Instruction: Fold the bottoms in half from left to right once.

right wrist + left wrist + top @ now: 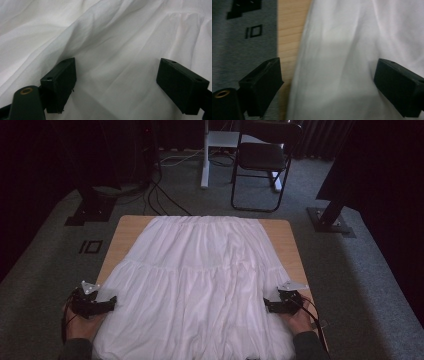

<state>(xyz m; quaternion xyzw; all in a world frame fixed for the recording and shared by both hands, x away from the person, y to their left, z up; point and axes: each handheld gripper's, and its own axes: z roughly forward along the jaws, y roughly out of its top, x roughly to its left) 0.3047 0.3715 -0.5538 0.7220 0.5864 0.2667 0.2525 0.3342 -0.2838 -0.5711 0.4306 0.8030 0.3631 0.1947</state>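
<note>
A white tiered skirt lies spread flat over the wooden table, its wide hem toward me. My left gripper rests at the skirt's left hem edge, jaws wide apart over the fabric and the bare table edge, nothing pinched. At the right side of the hem my right gripper points inward; its jaws stand wide apart above the cloth without pressing it. A hand holds each gripper from below.
Grey carpet surrounds the table, with a black "10" floor mark at the left. A black folding chair, a white desk leg, cables and two black stand bases lie beyond the far edge.
</note>
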